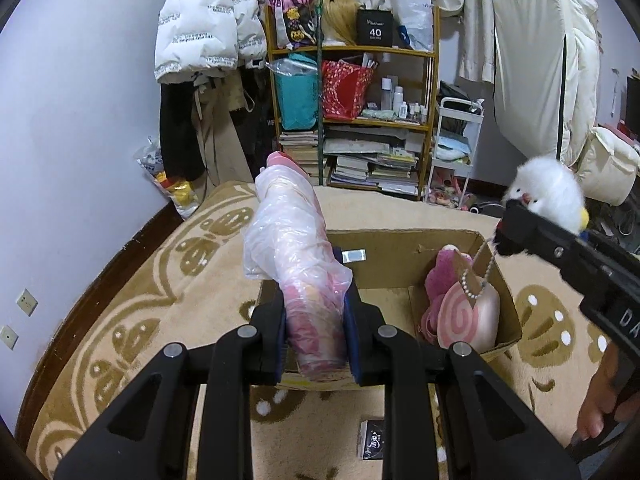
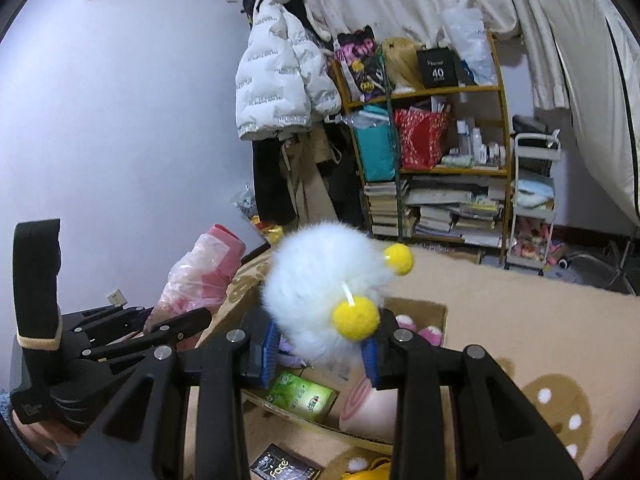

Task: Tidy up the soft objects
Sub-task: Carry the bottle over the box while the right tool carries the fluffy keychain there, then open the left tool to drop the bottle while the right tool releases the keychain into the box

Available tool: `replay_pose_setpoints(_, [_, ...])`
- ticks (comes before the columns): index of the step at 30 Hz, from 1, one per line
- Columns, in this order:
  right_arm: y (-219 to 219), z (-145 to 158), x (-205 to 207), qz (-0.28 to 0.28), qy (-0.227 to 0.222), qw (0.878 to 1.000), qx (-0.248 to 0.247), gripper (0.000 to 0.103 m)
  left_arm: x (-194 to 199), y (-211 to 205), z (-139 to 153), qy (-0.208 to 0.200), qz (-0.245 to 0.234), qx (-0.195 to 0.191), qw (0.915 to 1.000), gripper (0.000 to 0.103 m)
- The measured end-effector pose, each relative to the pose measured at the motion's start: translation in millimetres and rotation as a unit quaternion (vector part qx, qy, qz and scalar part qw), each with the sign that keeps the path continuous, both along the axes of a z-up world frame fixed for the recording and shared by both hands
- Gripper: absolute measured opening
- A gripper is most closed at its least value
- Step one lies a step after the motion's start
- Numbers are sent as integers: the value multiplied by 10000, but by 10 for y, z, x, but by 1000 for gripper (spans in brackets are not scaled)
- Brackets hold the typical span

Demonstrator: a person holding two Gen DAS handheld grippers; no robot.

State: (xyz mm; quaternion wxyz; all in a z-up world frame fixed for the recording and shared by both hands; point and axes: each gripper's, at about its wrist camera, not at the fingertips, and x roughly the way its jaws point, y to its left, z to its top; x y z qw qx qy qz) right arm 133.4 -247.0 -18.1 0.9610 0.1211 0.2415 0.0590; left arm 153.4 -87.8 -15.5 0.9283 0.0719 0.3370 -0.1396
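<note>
Clearance above the open brown cardboard box (image 1: pixel 400 268) decides the drop. The plastic-wrapped pink plush roll (image 1: pixel 296 264), clamped in the left gripper (image 1: pixel 316 336), is held long axis upright at frame centre, directly over the box. The fluffy white pompom toy with yellow balls (image 2: pixel 320 292), clamped in the right gripper (image 2: pixel 324 354), is held over the box's near edge.

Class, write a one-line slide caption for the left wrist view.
Left gripper holds a bagged pink toy above the cardboard box, while the right gripper carries a white fluffy toy.

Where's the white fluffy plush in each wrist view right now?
Left wrist: white plush at the right edge, clamped in the right gripper, above the cardboard box.
Right wrist: white plush at centre, between the fingers.
Shared landmark: wooden bookshelf.
</note>
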Motion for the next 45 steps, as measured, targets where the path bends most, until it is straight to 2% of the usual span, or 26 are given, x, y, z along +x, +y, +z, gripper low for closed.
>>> replay_pose_setpoints(5, [-10, -129, 49, 88, 129, 9997, 190, 36, 73, -17, -100, 177, -38, 9, 9998, 22])
replay_pose_setpoints(24, [47, -564, 183, 207, 863, 9959, 165, 39, 178, -34, -420, 909, 56, 357, 9952, 26])
replay_pose_setpoints(30, [37, -613, 205, 291, 975, 9947, 115, 40, 162, -11, -423, 942, 119, 421, 9946, 30])
replay_pose_setpoints(33, [31, -608, 197, 290, 939, 9951, 142, 53, 155, 6, -413, 937, 168, 449, 9944, 34])
replay_pose_setpoints(41, [45, -576, 131, 295, 908, 9954, 84, 61, 134, 40, -375, 936, 231, 465, 9943, 39])
replay_pose_setpoints(43, [37, -558, 102, 290, 918, 9953, 93, 62, 117, 51, -348, 894, 270, 469, 9945, 48])
replay_pose_setpoints(45, [26, -534, 68, 266, 930, 9953, 88, 65, 84, 63, -307, 798, 286, 495, 9952, 51])
